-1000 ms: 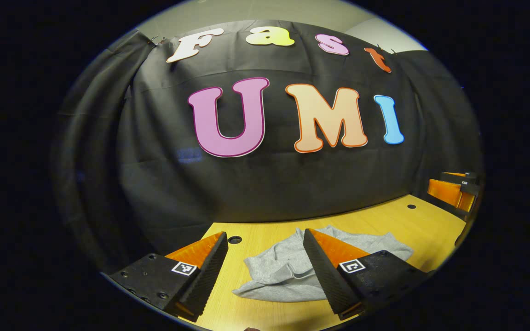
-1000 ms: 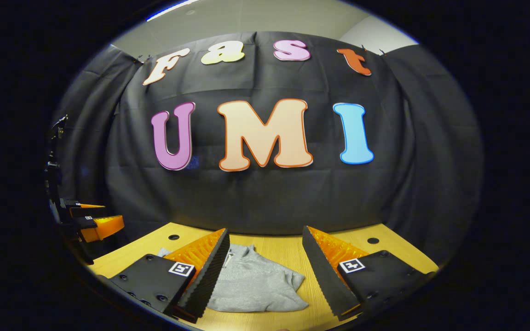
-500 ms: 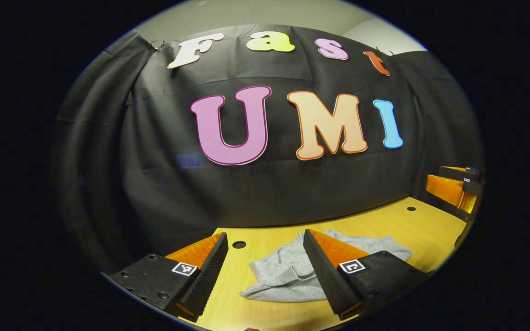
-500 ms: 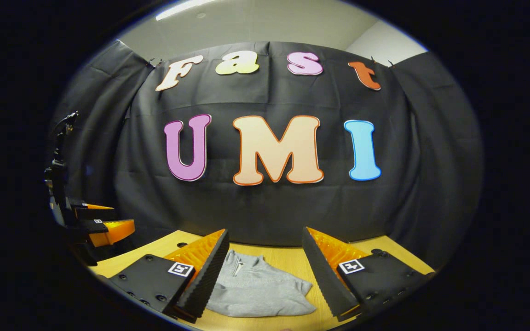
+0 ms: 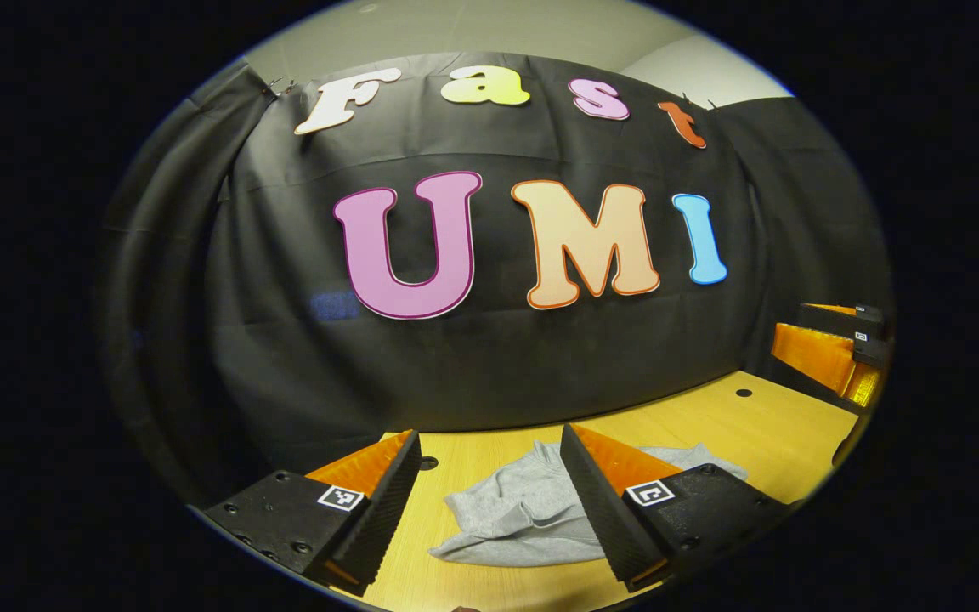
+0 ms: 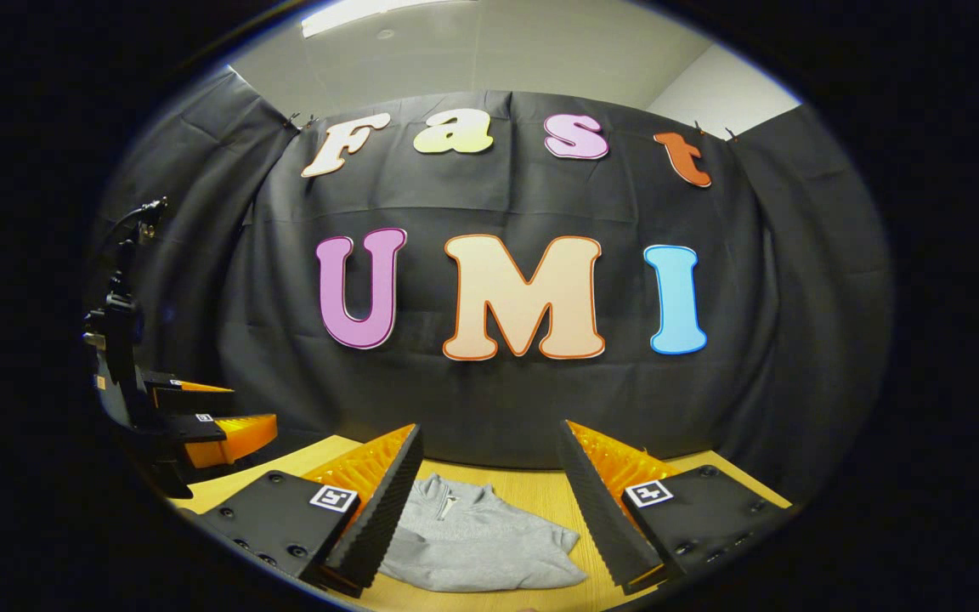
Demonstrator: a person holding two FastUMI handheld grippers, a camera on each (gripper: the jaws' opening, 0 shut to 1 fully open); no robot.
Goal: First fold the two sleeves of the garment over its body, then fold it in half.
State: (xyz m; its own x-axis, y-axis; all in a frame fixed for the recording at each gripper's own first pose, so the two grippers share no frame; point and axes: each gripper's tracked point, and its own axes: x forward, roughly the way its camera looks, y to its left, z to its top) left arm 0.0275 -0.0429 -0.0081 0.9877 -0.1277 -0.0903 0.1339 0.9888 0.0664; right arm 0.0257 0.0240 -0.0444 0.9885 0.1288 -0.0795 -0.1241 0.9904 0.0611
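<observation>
Garment (image 5: 523, 514): a grey sweatshirt lying bunched and folded on the wooden tabletop (image 5: 761, 433), in front of the black cloth wall (image 5: 489, 365). In the left gripper view its near edge is a thick rolled fold, and its far side slips behind the inner finger of the left gripper (image 5: 489, 501). That gripper's 2 fingers are spread wide, with nothing between them except the garment and bare wood farther off; they hang above the garment and I cannot tell any contact with it. A small round hole (image 5: 427, 463) in the tabletop sits just beyond the garment's near-left corner, and a second hole (image 5: 743, 393) lies well apart from the garment, toward the right gripper, which shows at the right edge of this view.

In the right gripper view the garment (image 6: 481, 544) shows a collar with a short zip (image 6: 447, 507) at its far side, and a neat folded edge along the side nearest the camera. The right gripper (image 6: 489, 510) is held above the garment with its 2 fingers spread apart, gripping nothing; the garment lies between them in the picture, partly hidden behind the left-hand finger. The left gripper (image 6: 230, 425) appears off to the side of the garment, raised above the tabletop (image 6: 532, 489), its fingers apart and empty.
</observation>
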